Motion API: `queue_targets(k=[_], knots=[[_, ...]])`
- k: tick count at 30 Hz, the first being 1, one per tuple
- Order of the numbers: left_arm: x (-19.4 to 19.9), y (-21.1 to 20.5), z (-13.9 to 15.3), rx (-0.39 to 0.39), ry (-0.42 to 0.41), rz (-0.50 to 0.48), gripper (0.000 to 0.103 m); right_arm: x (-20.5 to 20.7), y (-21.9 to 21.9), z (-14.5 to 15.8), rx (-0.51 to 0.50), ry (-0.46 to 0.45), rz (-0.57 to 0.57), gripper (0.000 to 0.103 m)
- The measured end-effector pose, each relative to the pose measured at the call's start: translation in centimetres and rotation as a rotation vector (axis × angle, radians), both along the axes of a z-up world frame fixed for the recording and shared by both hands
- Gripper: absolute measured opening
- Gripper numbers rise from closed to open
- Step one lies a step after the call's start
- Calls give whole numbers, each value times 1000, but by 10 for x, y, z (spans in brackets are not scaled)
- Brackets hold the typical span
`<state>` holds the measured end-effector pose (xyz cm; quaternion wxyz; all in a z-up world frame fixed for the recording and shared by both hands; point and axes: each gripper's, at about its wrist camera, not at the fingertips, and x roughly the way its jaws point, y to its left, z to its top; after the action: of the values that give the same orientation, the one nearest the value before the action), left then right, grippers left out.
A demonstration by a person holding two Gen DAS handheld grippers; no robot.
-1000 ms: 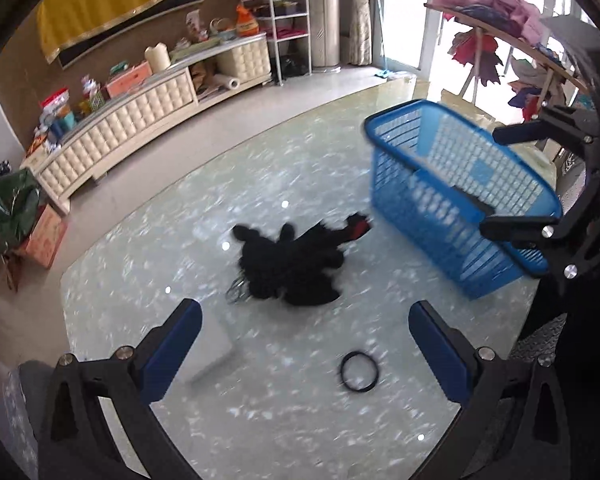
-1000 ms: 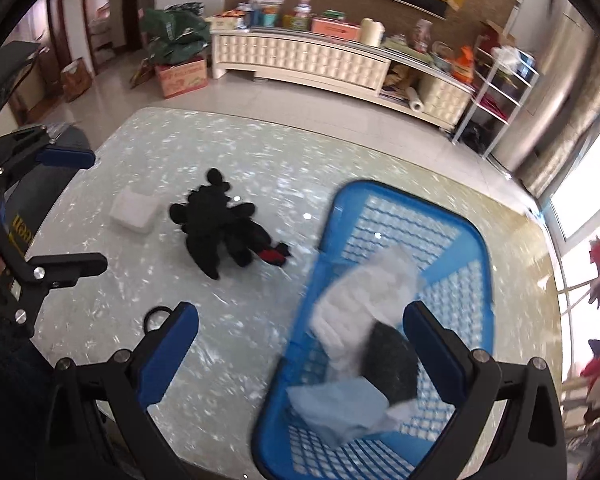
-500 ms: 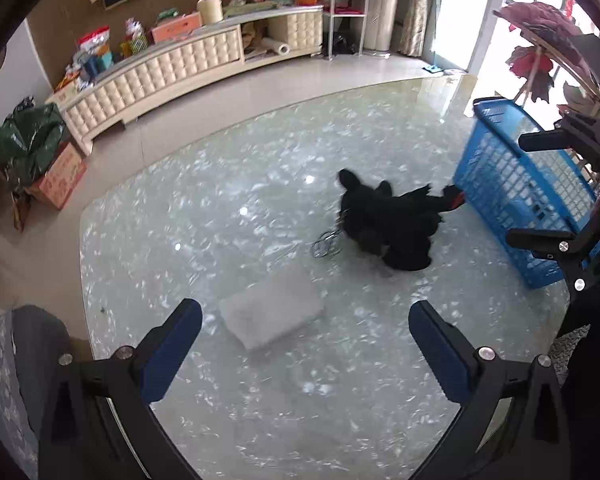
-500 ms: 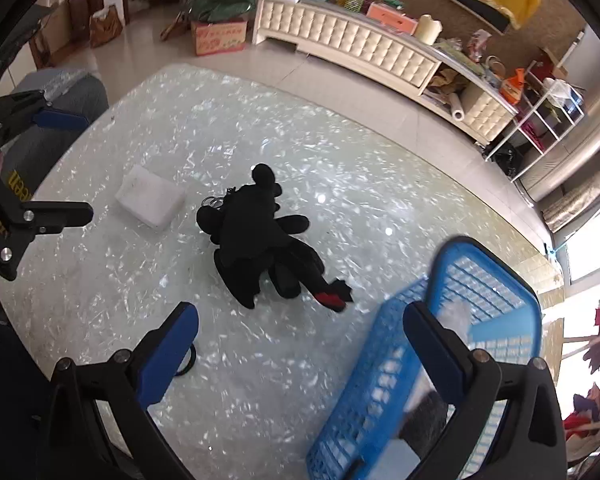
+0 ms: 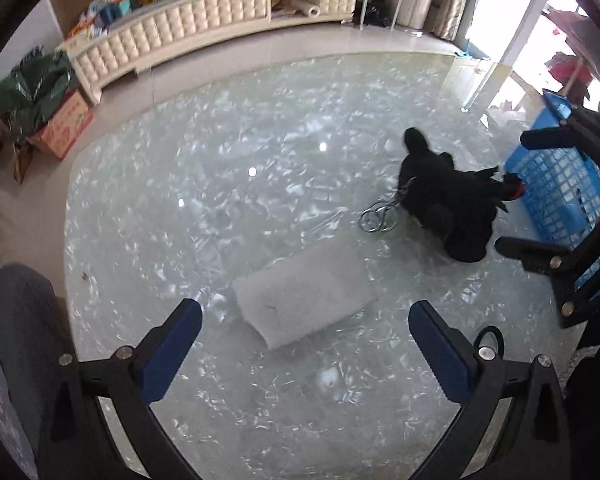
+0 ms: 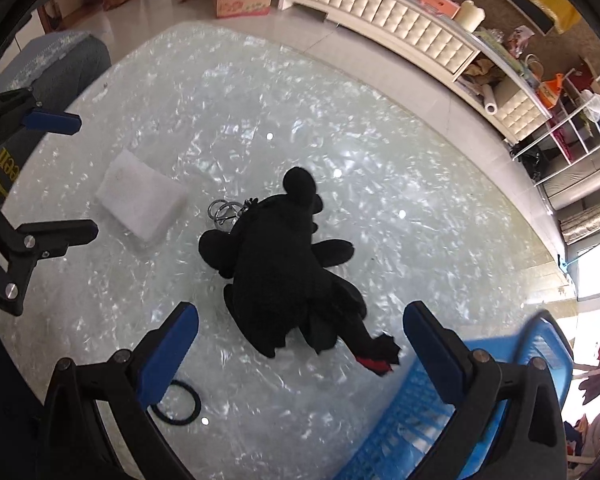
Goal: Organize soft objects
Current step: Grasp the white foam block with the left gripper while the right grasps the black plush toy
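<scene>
L gripper (image 5: pixel 305 346) is hanging w/ jaws spread wide, nothing btwn them, lined up over the white foam pad (image 5: pixel 305 292) lying flat on the glass table (image 5: pixel 180 200), just ahead of the fingertips. R gripper (image 6: pixel 300 344) is also gaping, empty, framing the tail end of the black plush toy (image 6: pixel 288 276), which is lying sprawled on the table; its red-tipped tail is sitting right by the blue basket (image 6: pixel 416 412) rim, whether touching I can't tell. A metal key ring (image 6: pixel 223 210) is trailing from the toy's head end, toward the pad. A black hair tie (image 6: pixel 178 404) is lying alone near the R gripper's left finger.

Step in hand, imo: both grippers are setting up grabs, L for the pad, R for the plush; neither is touching yet. Next move prob calls for lowering onto the toy's body, closing on the bulk not a thin limb, lifting clear of the basket wall, then dropping inside. Pad is low and flat, so the L needs to be coming in edge-on.
</scene>
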<state>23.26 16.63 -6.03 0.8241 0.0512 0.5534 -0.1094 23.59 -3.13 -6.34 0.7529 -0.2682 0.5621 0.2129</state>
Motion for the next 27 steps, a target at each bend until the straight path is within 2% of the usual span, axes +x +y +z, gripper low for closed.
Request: queue_targets(k=[6,12,19,26,27], knots=[[16,10,-29,-40,89,41,103,15,14,-26,-46,32,10,102],[23,8,-55,-12,142,39,103,25,18,-36,-45,58,13,102],[37,11,-62,-31,148,90,103,35,14,-45,-25,98,0,102],[49,-8,-68,-10,163,67,103,46,11,-48,-8,122,-7,102],[49,-12,-69,-11,164,69,103,47,11,-48,-4,126,-8,99]])
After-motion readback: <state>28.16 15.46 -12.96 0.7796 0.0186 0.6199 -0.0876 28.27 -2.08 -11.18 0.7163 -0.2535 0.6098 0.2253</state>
